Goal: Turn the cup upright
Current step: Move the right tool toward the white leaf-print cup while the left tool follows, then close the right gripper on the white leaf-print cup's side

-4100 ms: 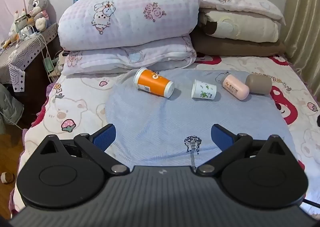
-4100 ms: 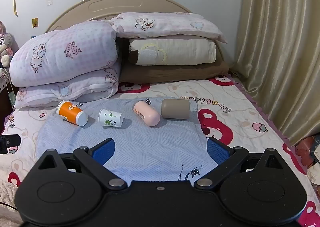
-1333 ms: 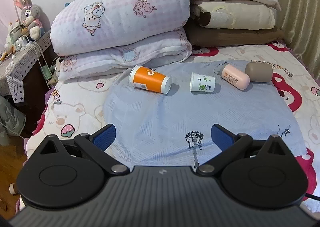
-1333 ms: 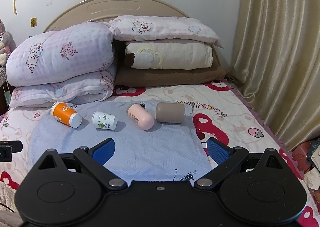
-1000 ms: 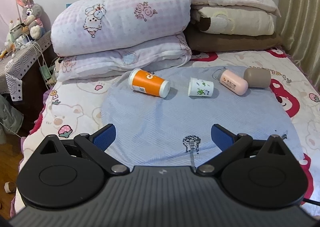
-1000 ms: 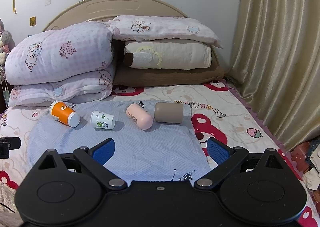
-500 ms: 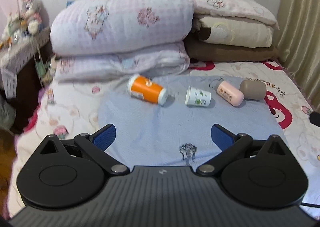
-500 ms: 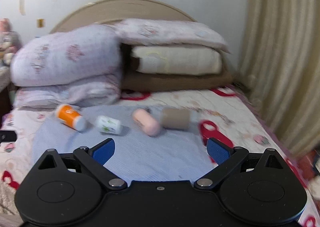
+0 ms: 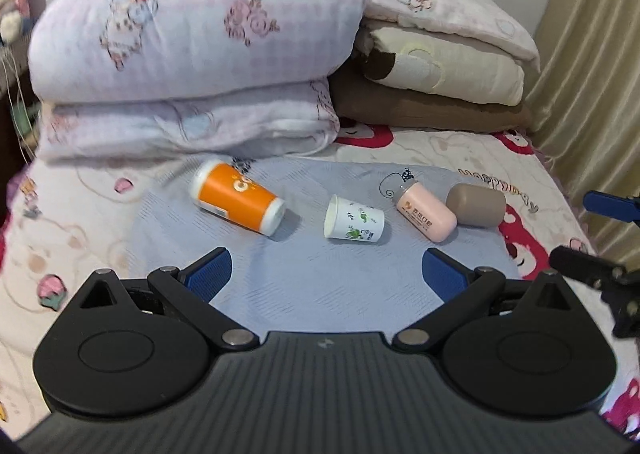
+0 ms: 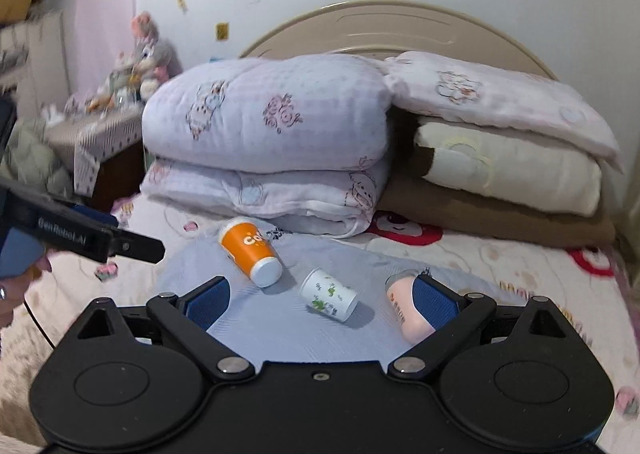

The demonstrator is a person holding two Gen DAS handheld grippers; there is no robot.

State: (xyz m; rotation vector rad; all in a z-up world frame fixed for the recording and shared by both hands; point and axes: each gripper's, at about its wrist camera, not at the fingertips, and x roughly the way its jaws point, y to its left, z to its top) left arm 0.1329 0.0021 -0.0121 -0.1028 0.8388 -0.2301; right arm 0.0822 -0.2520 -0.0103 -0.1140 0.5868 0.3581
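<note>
Four cups lie on their sides on a blue cloth (image 9: 320, 286) on the bed: an orange cup (image 9: 238, 197), a small white cup with green leaves (image 9: 354, 218), a pink cup (image 9: 426, 210) and a brown cup (image 9: 476, 205). In the right wrist view the orange cup (image 10: 250, 250), the white cup (image 10: 330, 294) and the pink cup (image 10: 402, 310) show; the brown cup is hidden. My left gripper (image 9: 326, 274) is open and empty, short of the cups. My right gripper (image 10: 320, 302) is open and empty, with the white cup just ahead between its fingers.
Folded quilts (image 9: 192, 53) and stacked pillows (image 9: 440, 65) lie behind the cups against the headboard. A curtain (image 9: 592, 53) hangs on the right. A bedside table with plush toys (image 10: 136, 65) stands at the left. The other gripper shows at the right edge (image 9: 600, 238) of the left wrist view.
Both grippers have moved forward, nearer the cups. The right gripper has swung left, so the white cup is now centred and the left gripper's body shows at its left edge.
</note>
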